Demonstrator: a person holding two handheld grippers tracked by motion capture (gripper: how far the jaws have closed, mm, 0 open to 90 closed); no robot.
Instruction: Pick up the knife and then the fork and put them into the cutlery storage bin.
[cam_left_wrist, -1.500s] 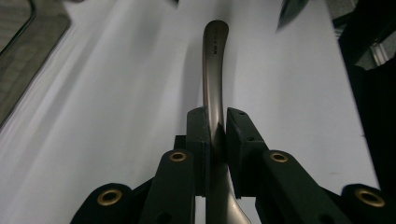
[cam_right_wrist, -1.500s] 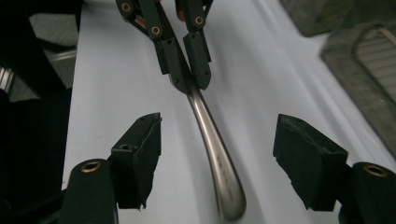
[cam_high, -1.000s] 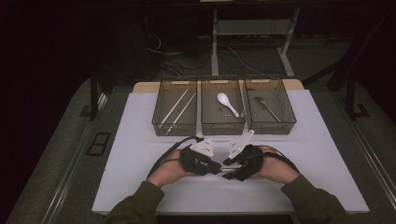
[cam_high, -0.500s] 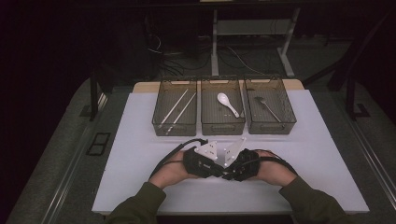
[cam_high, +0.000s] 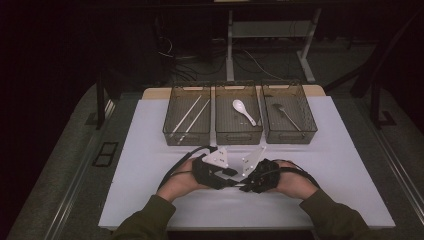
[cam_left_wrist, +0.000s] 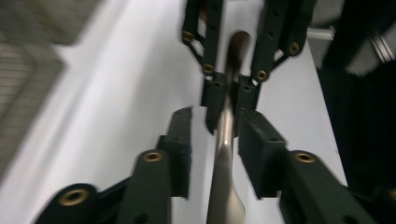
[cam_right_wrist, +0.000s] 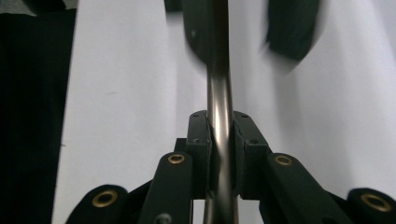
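Spoon (cam_right_wrist: 219, 100) now btwn both hand-held grippers

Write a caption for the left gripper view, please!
Right gripper clamps a metal utensil handle while the left gripper's open jaws flank it.

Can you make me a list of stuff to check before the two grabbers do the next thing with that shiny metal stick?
1. Right gripper shut on the metal utensil: ok, its fingers press both sides of the handle.
2. Left gripper holding it too: not ok, its fingers stand apart around the handle.
3. Utensil lined up between the left fingers: ok.
4. Which kind of utensil it is: cannot tell.
5. Three baskets reachable ahead: ok; chopsticks, white spoon and dark spoon lie one per basket.
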